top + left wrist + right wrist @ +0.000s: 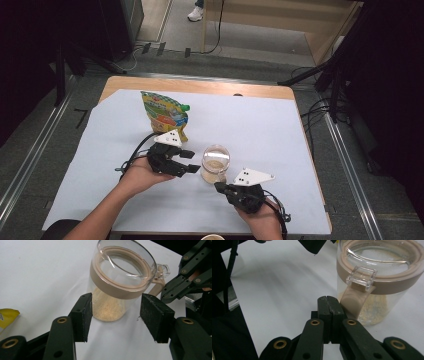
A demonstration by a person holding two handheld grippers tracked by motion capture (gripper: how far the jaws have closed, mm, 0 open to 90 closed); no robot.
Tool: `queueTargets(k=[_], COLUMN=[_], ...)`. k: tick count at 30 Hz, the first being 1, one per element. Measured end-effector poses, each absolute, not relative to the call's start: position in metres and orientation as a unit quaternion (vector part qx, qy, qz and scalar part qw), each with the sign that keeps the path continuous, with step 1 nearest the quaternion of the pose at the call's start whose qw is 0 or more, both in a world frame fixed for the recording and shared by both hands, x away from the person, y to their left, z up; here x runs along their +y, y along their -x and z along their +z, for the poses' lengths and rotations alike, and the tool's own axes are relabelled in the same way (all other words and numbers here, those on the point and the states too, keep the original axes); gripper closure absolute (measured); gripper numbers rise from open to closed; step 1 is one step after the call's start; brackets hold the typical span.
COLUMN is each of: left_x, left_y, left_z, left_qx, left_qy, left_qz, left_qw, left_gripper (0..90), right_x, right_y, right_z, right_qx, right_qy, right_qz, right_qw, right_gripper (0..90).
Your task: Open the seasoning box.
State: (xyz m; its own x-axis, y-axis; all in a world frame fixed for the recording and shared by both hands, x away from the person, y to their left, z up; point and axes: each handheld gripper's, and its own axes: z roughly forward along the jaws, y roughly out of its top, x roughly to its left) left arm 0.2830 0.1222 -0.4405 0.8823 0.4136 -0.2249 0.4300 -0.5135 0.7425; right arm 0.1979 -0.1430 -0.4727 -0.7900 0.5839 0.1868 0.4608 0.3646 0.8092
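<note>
Nearest the person, the right gripper [219, 186] sits low on the white sheet [280, 130], held in the right hand [262, 220]. Its jaws are pressed flat together with nothing between them; in the right gripper view the closed tips [329, 302] lie just beside the tan clasp [352, 302] of the jar [377, 282], touching or nearly so — cannot tell which.

The jar [215, 164] stands upright on the sheet between the two grippers: clear wall, tan collar, clear lid with a clip, and a shallow layer of pale grains [107, 308] at the bottom.

Left gripper [189, 162], in the left hand [140, 175], points at the jar from the left side. Jaws stand roughly half open, holding nothing; in the left gripper view the two black pads [82, 315] flank the jar's base with white sheet visible between each pad and the glass — apart, no contact.

Farther back, a colourful pouch [164, 114] with a green cap stands upright on the sheet, just behind the left gripper. The wooden table edge [200, 84] shows beyond the sheet.
</note>
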Motion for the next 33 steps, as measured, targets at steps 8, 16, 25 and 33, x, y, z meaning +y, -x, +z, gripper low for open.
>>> queueTargets(k=[8, 16, 25, 33], left_x=[0.12, 0.117, 0.111, 0.108], left_y=[-0.282, -0.283, -0.282, -0.287], left_z=[-0.441, -0.443, -0.444, -0.441], left_qx=[0.238, 0.241, 0.232, 0.232], left_qy=[-0.872, -0.87, -0.873, -0.877], left_qz=[-0.005, -0.008, -0.012, -0.017], left_qw=[0.428, 0.429, 0.429, 0.42], left_gripper=[43.5, 43.5, 40.6, 40.0], right_x=[-0.148, -0.159, -0.179, -0.186], right_y=[-0.202, -0.206, -0.218, -0.222], right_z=[-0.473, -0.474, -0.474, -0.474], right_qx=[0.822, 0.82, 0.817, 0.824], right_qy=[-0.322, -0.327, -0.351, -0.341], right_qz=[0.466, 0.466, 0.453, 0.448], right_qw=[0.061, 0.064, 0.062, 0.063], right_gripper=[90.0, 90.0, 90.0, 90.0])
